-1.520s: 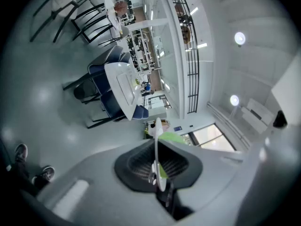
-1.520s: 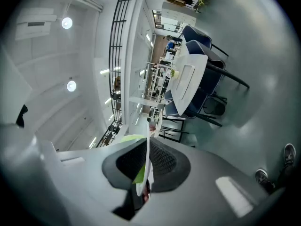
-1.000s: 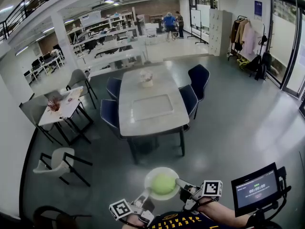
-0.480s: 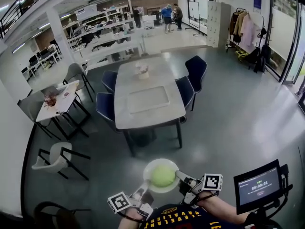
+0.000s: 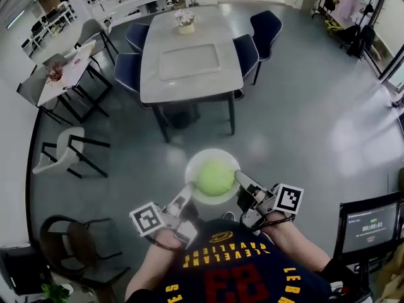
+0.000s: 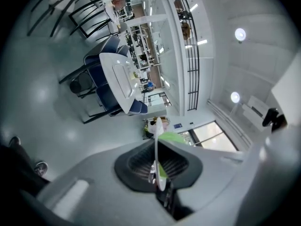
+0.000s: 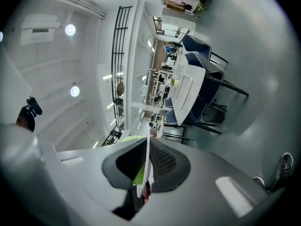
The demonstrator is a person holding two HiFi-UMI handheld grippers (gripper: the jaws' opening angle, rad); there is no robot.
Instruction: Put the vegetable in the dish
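Left tool (image 5: 185, 195), right tool (image 5: 240, 179) on dish (image 5: 207, 154)

A glossy grey floor (image 5: 315, 118) spreads wide and catches soft patches of light, and on it stands a long pale table (image 5: 189, 87) with dark blue chairs (image 5: 264, 25) drawn up along both sides and a small flower pot (image 5: 185, 19) near its far end. Left of it stand a smaller white table (image 5: 63, 74) and a white chair on black legs (image 5: 53, 160), while coats (image 5: 344, 2) hang at the far right by the glass. Overhead, round lamps (image 6: 240, 34) glow on the pale ceiling beside a black balcony railing (image 6: 190, 55).
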